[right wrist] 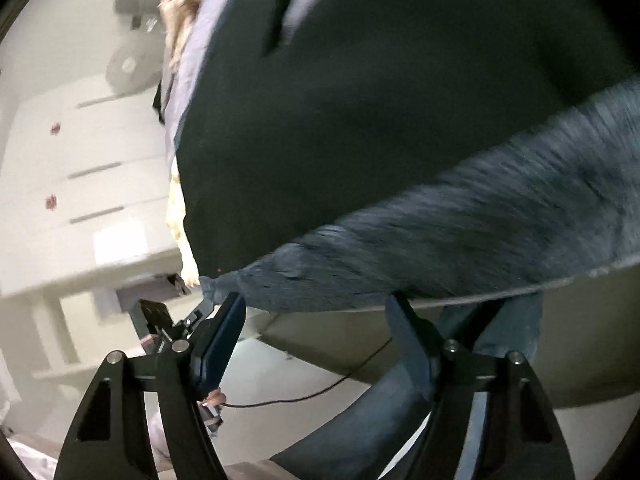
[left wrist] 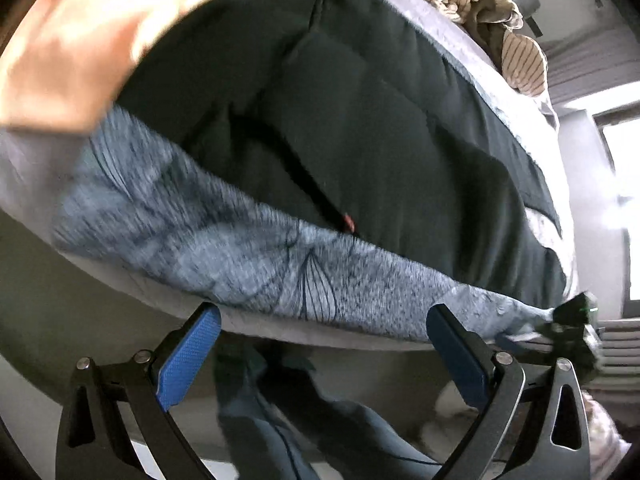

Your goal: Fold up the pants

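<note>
Dark pants [left wrist: 340, 120] lie spread flat on the bed; they also fill the upper part of the right wrist view [right wrist: 360, 120]. My left gripper [left wrist: 324, 320] is open and empty, its blue pads [left wrist: 188, 356] at the bed's near edge, below the pants. My right gripper [right wrist: 316, 312] is open and empty, also at the bed's near edge, below the pants' corner. Both views are motion-blurred. The other gripper [left wrist: 576, 328] shows at the right edge of the left wrist view.
The bed has a blue-grey leaf-print sheet [left wrist: 240, 248] along its near edge. An orange cloth [left wrist: 80, 40] lies at the left, striped beige clothes [left wrist: 480, 4] at the far side. White drawers [right wrist: 80, 160] stand left. The person's jeans [left wrist: 280, 420] and a cable [right wrist: 320, 388] are below.
</note>
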The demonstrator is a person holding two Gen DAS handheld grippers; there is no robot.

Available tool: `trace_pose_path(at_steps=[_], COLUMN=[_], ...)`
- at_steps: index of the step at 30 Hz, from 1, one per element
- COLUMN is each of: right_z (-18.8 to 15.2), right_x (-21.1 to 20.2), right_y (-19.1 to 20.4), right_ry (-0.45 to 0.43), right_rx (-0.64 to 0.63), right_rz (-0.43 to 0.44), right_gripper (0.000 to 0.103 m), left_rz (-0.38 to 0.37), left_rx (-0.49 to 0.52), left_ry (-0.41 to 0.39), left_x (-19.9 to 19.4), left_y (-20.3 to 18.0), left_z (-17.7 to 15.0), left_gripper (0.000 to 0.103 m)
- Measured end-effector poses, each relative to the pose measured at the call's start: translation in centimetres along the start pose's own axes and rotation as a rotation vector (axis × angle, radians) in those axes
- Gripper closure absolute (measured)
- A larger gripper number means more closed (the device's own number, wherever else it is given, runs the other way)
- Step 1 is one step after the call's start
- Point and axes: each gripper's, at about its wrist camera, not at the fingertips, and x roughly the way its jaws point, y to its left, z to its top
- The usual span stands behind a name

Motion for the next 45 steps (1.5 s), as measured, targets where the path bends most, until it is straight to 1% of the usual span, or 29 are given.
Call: trace_pose_path(at_steps=[3, 5, 6, 7, 9, 13, 15, 16, 17, 18, 19, 20, 21, 22, 23, 25, 27, 30, 34, 37, 40, 42, 45], right_z=[0.2, 0.3, 0.5, 0.7, 1.2, 2.1, 2.4, 2.3, 2.2, 2.1, 1.9, 1.7, 1.5, 1.3, 1.4, 1.7, 1.9, 2.8, 4.7, 6.8, 10.1, 12.6, 16.6], right_x=[0.8, 0.9, 0.8, 0.6, -0.4, -2.0, -1.8, -1.6, -1.3, -1.1, -1.2, -1.2, -1.5, -1.9, -2.4, -3.1, -4.3, -5.6, -6.9, -7.5, -7.8, -7.7, -7.0], right_y=[-1.0, -1.4, -1.7, -1.1, -0.3, 1.2, 0.8, 0.6, 0.0, -0.6, -0.6, -0.6, -0.8, -1.1, -0.8, 0.3, 1.9, 4.1, 6.3, 8.6, 10.3, 11.6, 13.1], right_ry=[0.011, 0.008, -0.003, -0.018, -0.061, -0.106, -0.1, -0.094, -0.089, -0.087, -0.09, -0.099, -0.107, -0.113, -0.121, -0.126, -0.129, -0.123, -0.13, -0.142, -0.15, -0.155, -0.166], right_rx=[0.027, 0.033, 0.025, 0.016, -0.02, -0.05, -0.042, -0.036, -0.024, -0.005, 0.019, 0.05, 0.071, 0.078, 0.075, 0.046, -0.009, -0.06, -0.1, -0.138, -0.161, -0.177, -0.186], right_rz=[-0.028, -0.017, -0.002, 0.022, 0.094, 0.205, 0.207, 0.196, 0.183, 0.176, 0.186, 0.198, 0.206, 0.212, 0.226, 0.242, 0.252, 0.254, 0.268, 0.265, 0.241, 0.213, 0.157], right_gripper=[0.026, 0.026, 0.026, 0.026, 0.026, 0.026, 0.026, 0.026, 0.027, 0.029, 0.044, 0.065, 0.073, 0.085, 0.089, 0.089, 0.089, 0.089, 0.09, 0.09, 0.09, 0.09, 0.089], left_rz=[0.014, 0.011, 0.008, -0.002, -0.052, -0.092, -0.083, -0.065, -0.04, -0.018, -0.013, -0.039, -0.056, -0.056, -0.05, -0.039, -0.028, -0.034, -0.015, -0.021, -0.013, -0.001, 0.012], left_rx=[-0.003, -0.018, -0.026, -0.036, -0.044, -0.047, -0.054, -0.061, -0.069, -0.08, -0.094, -0.113, -0.122, -0.116, -0.095, -0.058, -0.028, -0.036, -0.016, 0.008, 0.051, 0.086, 0.124], left_ry=[0.026, 0.03, 0.017, -0.007, -0.069, -0.1, -0.094, -0.084, -0.073, -0.062, -0.05, -0.038, -0.042, -0.05, -0.058, -0.081, -0.108, -0.14, -0.191, -0.228, -0.264, -0.285, -0.307], left_x=[1.6, 2.1, 1.9, 1.4, -0.2, -1.3, -1.1, -0.9, -0.6, 0.0, 0.1, 0.2, -0.1, -0.7, -1.4, -3.1, -4.6, -5.9, -7.2, -8.0, -7.9, -7.4, -5.5], left_y=[0.3, 0.3, 0.4, 0.2, -0.1, -0.6, -0.3, -0.2, 0.0, -0.4, -0.3, 0.1, 0.3, 0.0, -0.6, -1.7, -2.9, -4.2, -5.8, -6.8, -7.9, -8.9, -9.9], left_z=[-0.4, -0.5, 0.0, 0.3, 0.8, 1.2, 1.3, 1.2, 1.1, 1.3, 1.5, 1.5, 1.5, 1.7, 1.9, 2.2, 2.8, 3.8, 6.4, 9.1, 12.5, 15.3, 19.9], left_gripper=[0.0, 0.0, 0.0, 0.0, 0.0, 0.0, 0.002, 0.003, 0.012, 0.033, 0.044, 0.058, 0.068, 0.07, 0.075, 0.075, 0.075, 0.075, 0.075, 0.075, 0.075, 0.075, 0.075])
